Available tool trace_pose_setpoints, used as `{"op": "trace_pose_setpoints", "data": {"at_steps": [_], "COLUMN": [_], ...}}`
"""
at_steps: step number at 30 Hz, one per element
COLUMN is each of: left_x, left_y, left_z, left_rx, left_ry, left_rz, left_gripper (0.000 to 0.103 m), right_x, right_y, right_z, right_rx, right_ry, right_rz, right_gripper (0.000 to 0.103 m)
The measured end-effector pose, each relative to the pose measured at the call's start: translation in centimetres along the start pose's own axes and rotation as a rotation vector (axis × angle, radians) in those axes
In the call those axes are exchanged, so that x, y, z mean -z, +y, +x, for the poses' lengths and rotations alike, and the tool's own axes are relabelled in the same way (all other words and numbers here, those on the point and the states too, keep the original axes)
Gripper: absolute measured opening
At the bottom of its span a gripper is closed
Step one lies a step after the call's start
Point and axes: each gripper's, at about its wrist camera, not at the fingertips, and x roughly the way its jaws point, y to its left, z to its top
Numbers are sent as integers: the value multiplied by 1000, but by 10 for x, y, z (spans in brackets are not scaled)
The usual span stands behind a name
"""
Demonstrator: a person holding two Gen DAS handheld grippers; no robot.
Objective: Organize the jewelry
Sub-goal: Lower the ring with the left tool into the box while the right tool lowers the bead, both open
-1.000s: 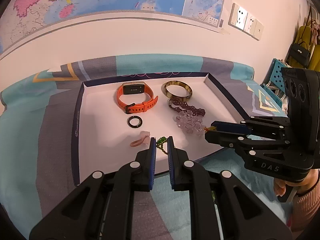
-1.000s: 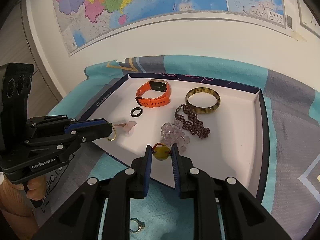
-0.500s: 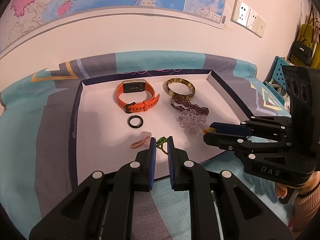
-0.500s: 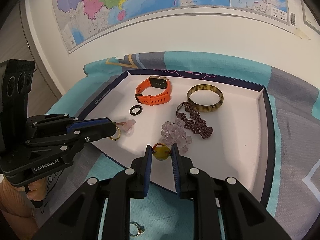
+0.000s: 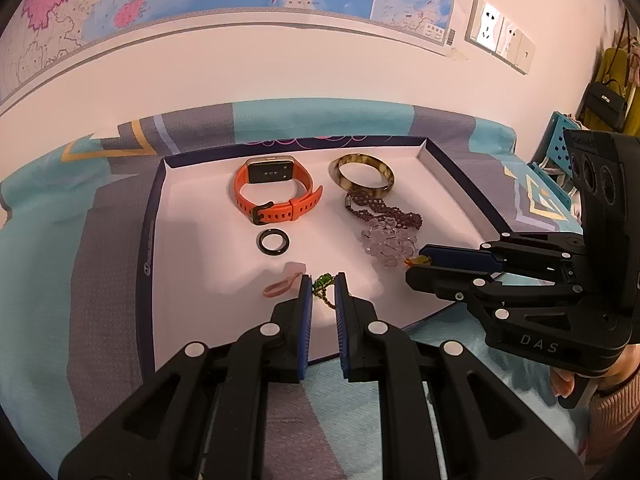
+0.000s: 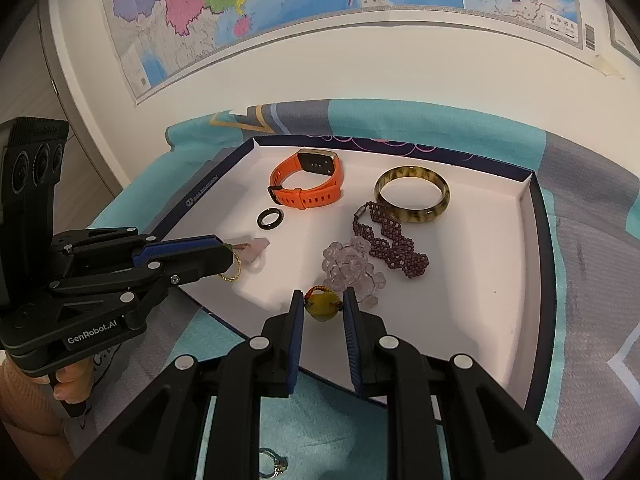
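A white tray [image 5: 192,208] with a dark blue rim lies on a patterned cloth. In it are an orange watch [image 5: 276,196], a mottled brown bangle [image 5: 362,172], a dark purple beaded bracelet [image 5: 384,212], a clear lilac bead bracelet [image 5: 386,242], a black ring [image 5: 273,242] and a pink piece [image 5: 286,280]. My left gripper [image 5: 323,280] is shut on a green pendant with a gold chain [image 5: 324,286], just above the tray's front part. My right gripper [image 6: 323,302] is shut on a yellow bead on a red cord [image 6: 322,306], near the lilac bracelet [image 6: 352,268].
A small ring [image 6: 272,466] lies on the cloth in front of the tray, under my right gripper. A wall with a map rises right behind the tray. A hand holds each gripper's handle at the view edges. A blue crate [image 5: 556,140] stands at the far right.
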Motion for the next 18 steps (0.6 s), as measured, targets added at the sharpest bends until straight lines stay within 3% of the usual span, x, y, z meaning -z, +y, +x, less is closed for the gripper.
{"op": "trace_pose_setpoints", "data": {"at_steps": [18], "left_x": [0], "left_y": [5], "left_z": [12], "left_rx": [-9], "left_ry": [26], "left_rz": [-18], "left_gripper": [12], "right_x": [-2], "right_y": [2], "right_z": [6], "right_rx": [12], "right_ry": [8], "right_rz": [-13], "right_gripper": [18]}}
